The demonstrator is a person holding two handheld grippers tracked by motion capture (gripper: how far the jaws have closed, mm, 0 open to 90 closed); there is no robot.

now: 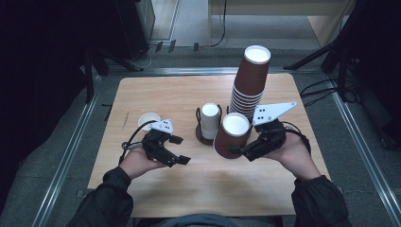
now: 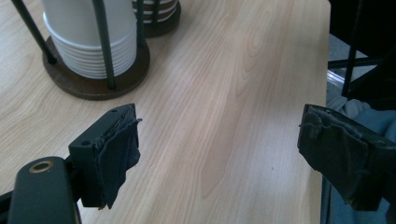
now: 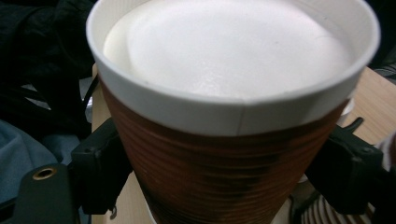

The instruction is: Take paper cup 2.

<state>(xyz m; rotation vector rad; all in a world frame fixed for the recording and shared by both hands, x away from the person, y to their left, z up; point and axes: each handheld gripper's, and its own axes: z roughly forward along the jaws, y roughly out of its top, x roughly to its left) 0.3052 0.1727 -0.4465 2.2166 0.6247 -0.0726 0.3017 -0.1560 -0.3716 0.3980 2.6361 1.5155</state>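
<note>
At centre right of the high view, the right gripper (image 1: 239, 151) clenched its fingers on a brown cup (image 1: 232, 135) apart from the stack (image 1: 249, 82), not yet set down, while the left gripper (image 1: 182, 161) hung released over the table (image 1: 198, 189).

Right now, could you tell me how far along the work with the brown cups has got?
Done: one brown cup is off the tall brown stack and clamped upside down in the right gripper. In hand: that cup hangs tilted above the table, beside the rack of white cups. The left gripper is open and holds nothing. Left: setting the cup down; the stack still holds many more.
</note>
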